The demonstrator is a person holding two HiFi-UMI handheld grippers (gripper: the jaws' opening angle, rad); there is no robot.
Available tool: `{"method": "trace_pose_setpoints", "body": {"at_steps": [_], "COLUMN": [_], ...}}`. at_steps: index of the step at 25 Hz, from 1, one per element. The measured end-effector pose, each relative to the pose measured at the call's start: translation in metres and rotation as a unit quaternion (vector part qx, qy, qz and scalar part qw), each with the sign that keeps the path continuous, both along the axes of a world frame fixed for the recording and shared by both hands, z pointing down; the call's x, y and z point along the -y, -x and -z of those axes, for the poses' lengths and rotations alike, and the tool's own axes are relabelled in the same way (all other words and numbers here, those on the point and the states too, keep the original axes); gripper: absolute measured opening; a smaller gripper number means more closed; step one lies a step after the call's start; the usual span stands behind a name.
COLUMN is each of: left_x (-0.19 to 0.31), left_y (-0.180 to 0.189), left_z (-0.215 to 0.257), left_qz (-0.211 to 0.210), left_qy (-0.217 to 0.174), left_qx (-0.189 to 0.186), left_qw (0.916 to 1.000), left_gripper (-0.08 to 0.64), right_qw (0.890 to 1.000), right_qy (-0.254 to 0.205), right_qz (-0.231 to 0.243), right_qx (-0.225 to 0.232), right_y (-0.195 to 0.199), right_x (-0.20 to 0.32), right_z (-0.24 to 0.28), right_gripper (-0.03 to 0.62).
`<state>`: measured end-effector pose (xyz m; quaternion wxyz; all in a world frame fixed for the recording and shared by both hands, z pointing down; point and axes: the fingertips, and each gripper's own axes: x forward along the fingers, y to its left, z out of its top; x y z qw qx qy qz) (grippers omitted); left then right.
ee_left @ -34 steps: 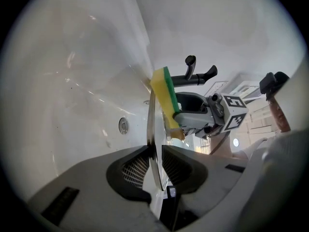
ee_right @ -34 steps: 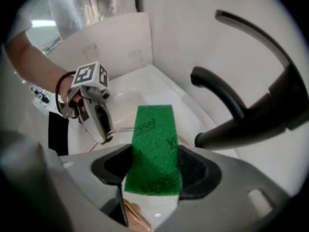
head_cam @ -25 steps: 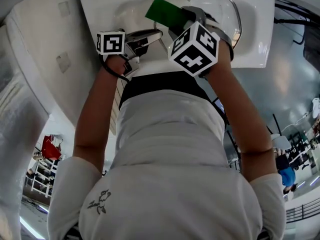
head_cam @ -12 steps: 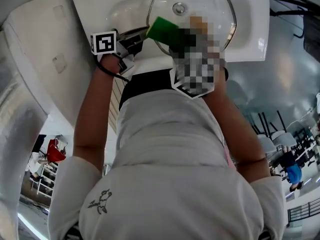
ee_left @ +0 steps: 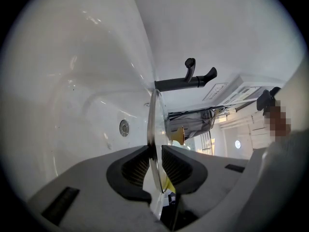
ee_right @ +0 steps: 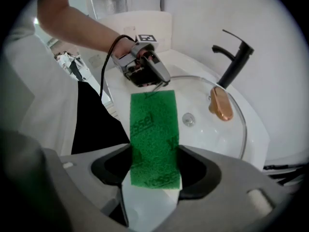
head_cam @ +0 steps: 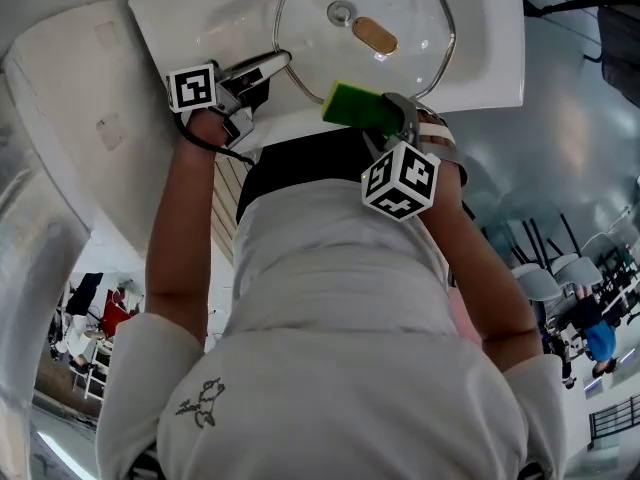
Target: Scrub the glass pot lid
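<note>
Scrub step in hand, judging by tool and lid both gripped.

Holding the glass pot lid (head_cam: 400, 68) over the white sink (head_cam: 495, 63), top centre of the head view, amber handle (head_cam: 375, 35) facing up. Pinched at its left rim by the left gripper (head_cam: 283, 58); in the left gripper view, seen edge-on with both pads closed tight on the glass, faucet (ee_left: 186, 81) behind at frame centre.

Clamped in the right gripper (head_cam: 390, 120): a green scouring sponge (head_cam: 355, 106), jaws shut on its sides, most of its length sticking out ahead toward the basin. Placed at the lid's lower rim in the head view, just right of the left gripper. Cannot tell whether touching the glass or just above it.

Drain (ee_right: 188, 120) visible through the lid in the right gripper view, centre frame.

Next, probably: press the sponge flat onto the glass and sweep toward the top of the head view, round the handle, covering the right half too. Needs a firm hold at the rim against the push, or a slip of wet glass into the basin. Worth avoiding a knock against the left jaws so close by.
</note>
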<state>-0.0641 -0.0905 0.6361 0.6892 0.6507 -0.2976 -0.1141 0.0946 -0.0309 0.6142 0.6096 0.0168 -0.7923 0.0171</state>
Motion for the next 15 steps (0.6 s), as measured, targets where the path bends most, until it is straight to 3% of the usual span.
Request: {"method": "trace_pose_setpoints", "body": {"at_steps": [6,15], "left_x": [-0.001,0.004], "left_y": [0.0,-0.003], "left_z": [0.001,0.003], "left_qz": [0.004,0.016], "left_qy": [-0.001,-0.018], "left_qx": [0.004,0.026], "left_qw": [1.0,0.9994], "left_gripper": [0.083,0.095], "right_qw": [0.999,0.999], "right_qy": [0.027,0.026], "right_qz": [-0.027,-0.033], "right_qx": [-0.032,0.0], "right_y": [-0.049,-0.045], "right_x": [-0.013,0.001], "right_z": [-0.011,0.004], "right_gripper": [0.29,0.292]}}
